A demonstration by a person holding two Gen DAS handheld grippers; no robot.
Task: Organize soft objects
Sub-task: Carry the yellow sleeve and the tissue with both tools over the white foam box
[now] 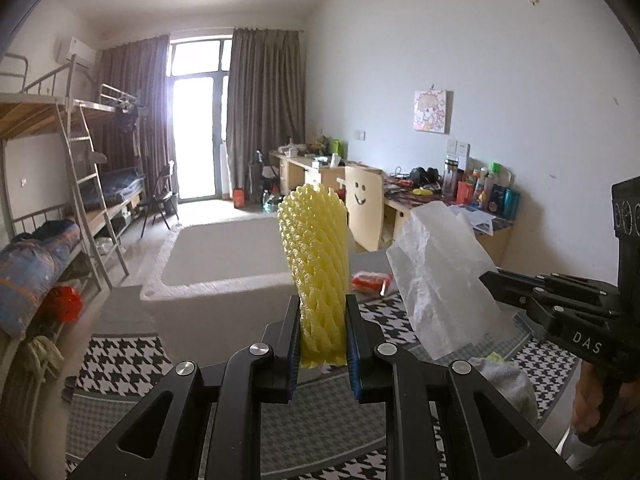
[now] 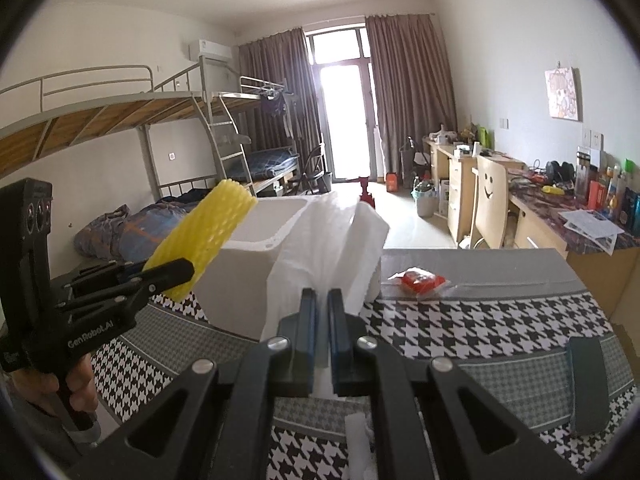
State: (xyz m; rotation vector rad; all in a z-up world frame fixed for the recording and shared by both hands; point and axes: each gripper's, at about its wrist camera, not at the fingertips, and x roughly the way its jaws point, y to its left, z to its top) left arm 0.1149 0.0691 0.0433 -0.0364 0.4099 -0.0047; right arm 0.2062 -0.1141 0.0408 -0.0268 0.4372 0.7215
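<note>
My left gripper has its jaws clamped on the upright yellow foam net; my right gripper pinches the white foam sheet, near the white box.

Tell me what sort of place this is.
Most likely a shared dormitory room. Metal bunk beds with ladders line one wall, a row of cluttered study desks with a wooden chair lines the other, and a curtained balcony door closes the far end.

Both wrist views close above table, facing window; share white box.
</note>
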